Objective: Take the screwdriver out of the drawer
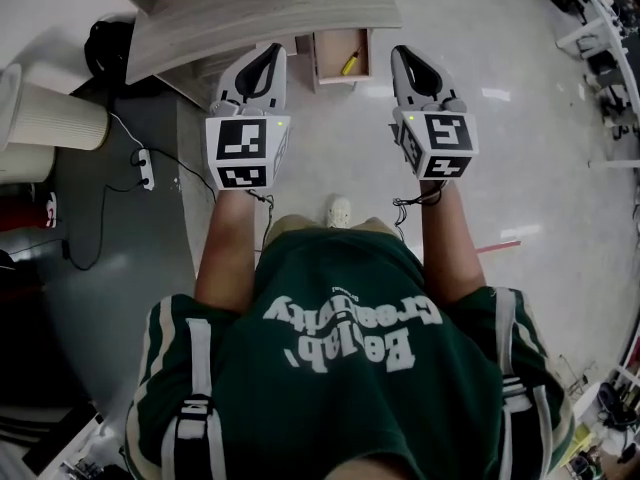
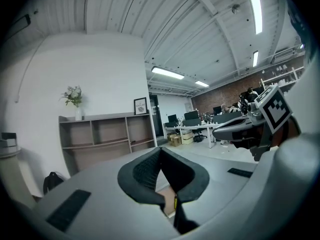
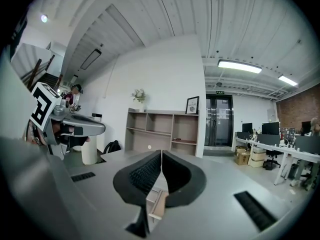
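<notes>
Inside the open drawer (image 1: 333,50) lies a small yellow screwdriver (image 1: 350,64). Short of it hover the left gripper (image 1: 271,52) and right gripper (image 1: 402,54), jaws pressed together, holding nothing.

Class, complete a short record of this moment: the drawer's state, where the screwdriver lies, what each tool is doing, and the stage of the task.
drawer: open, sticking out from the desk edge
screwdriver: yellow, lying inside the drawer, untouched
left tool: jaws together, holding nothing, left of the drawer in the head view
right tool: jaws together, holding nothing, right of the drawer in the head view
task stage: screwdriver not yet taken out
</notes>
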Action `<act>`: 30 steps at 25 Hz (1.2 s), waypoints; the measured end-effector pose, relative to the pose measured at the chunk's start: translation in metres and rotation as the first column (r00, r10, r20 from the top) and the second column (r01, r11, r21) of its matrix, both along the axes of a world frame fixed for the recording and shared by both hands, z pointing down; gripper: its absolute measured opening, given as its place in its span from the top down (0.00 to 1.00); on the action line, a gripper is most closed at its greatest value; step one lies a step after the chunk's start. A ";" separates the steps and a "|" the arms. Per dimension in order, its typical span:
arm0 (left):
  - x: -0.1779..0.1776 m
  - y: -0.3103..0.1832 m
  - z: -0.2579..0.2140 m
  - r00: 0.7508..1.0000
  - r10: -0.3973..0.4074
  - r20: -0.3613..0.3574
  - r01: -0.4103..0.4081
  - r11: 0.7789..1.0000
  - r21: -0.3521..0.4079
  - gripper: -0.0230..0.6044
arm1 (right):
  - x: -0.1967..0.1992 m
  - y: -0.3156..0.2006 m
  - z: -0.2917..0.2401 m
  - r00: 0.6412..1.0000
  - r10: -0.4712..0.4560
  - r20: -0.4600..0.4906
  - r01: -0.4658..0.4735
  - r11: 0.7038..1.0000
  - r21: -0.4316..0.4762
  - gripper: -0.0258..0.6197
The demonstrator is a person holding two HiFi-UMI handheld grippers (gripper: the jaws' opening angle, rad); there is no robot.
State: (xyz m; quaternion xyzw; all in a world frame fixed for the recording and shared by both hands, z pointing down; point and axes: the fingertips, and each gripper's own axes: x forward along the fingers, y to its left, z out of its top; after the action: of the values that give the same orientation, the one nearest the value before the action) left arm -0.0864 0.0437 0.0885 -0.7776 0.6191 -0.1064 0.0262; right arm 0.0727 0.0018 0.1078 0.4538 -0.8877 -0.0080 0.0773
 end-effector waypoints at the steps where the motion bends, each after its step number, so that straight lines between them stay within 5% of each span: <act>1: -0.001 -0.006 0.002 1.000 -0.001 0.001 0.001 1.000 -0.002 0.94 | -0.002 -0.006 0.002 1.000 -0.001 0.001 0.001 1.000 0.001 0.91; 12: -0.019 -0.052 0.022 1.000 0.031 0.002 -0.031 1.000 0.005 0.94 | -0.024 -0.046 0.019 1.000 0.012 -0.006 -0.012 1.000 -0.016 0.91; 30: -0.079 -0.185 0.037 0.971 0.229 -0.071 -0.228 0.973 0.031 0.94 | -0.086 -0.152 0.036 0.982 0.181 -0.057 -0.183 0.983 -0.032 0.91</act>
State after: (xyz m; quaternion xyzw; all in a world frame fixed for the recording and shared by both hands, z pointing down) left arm -0.1650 -0.1413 0.1256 -0.8468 0.5272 -0.0667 0.0241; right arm -0.0133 -0.1501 0.1440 0.5312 -0.8400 0.0035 0.1101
